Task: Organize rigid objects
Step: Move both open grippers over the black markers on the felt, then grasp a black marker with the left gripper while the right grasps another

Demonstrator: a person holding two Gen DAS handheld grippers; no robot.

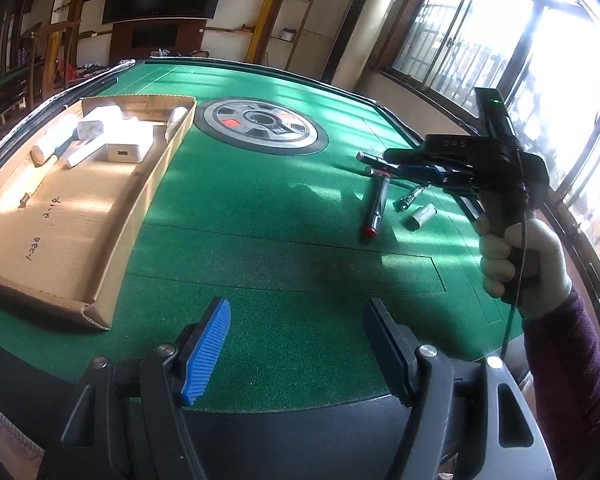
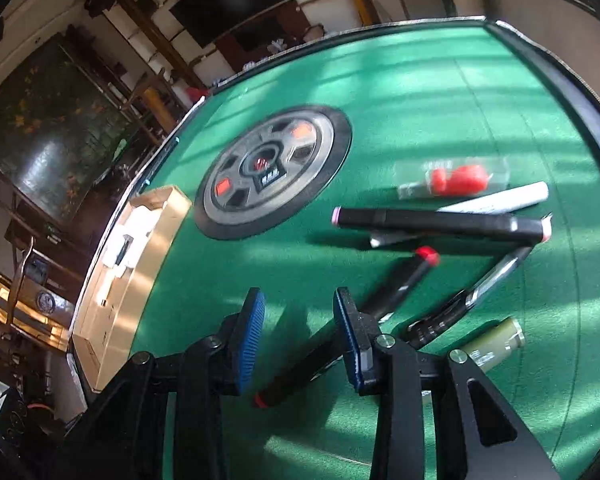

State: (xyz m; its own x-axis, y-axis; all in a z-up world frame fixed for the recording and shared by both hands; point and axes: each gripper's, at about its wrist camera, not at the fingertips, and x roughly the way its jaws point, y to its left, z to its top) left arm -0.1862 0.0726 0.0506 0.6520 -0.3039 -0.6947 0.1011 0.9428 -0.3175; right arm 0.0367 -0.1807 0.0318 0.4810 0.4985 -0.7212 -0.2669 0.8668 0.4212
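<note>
The desk (image 1: 260,240) is a green felt top with a dark raised rim, and most of its middle lies bare between two clusters of things. Along the left edge sits a shallow cardboard tray (image 1: 140,200), its long side running close to the rim; white items are gathered at its far end, among them a white charger block (image 1: 126,148), while the near half of the tray floor shows only brown card with handwriting. A round black-and-grey dial (image 1: 262,124) is set flush in the centre of the felt, just beside the tray's far corner.

The left gripper (image 1: 296,344) hangs low over the near edge of the desk, its blue-padded fingers spread wide with nothing between them, open felt ahead of it.

On the right, a gloved hand (image 1: 520,264) holds the right gripper (image 2: 300,332) over the pile of pens. Its jaws stand partly apart and grip nothing; the red-capped marker (image 2: 364,316) lies on the felt, passing under the right-hand finger rather than between the pads. Beyond it a long black marker (image 2: 440,222) lies crosswise, touching a white marker (image 2: 496,202) behind it. Farther back is a clear packet with red pieces (image 2: 456,180). A silver-and-black pen (image 2: 484,284) and a short pale cylinder (image 2: 496,344) lie nearest the desk's right rim, which curves close around this group.
</note>
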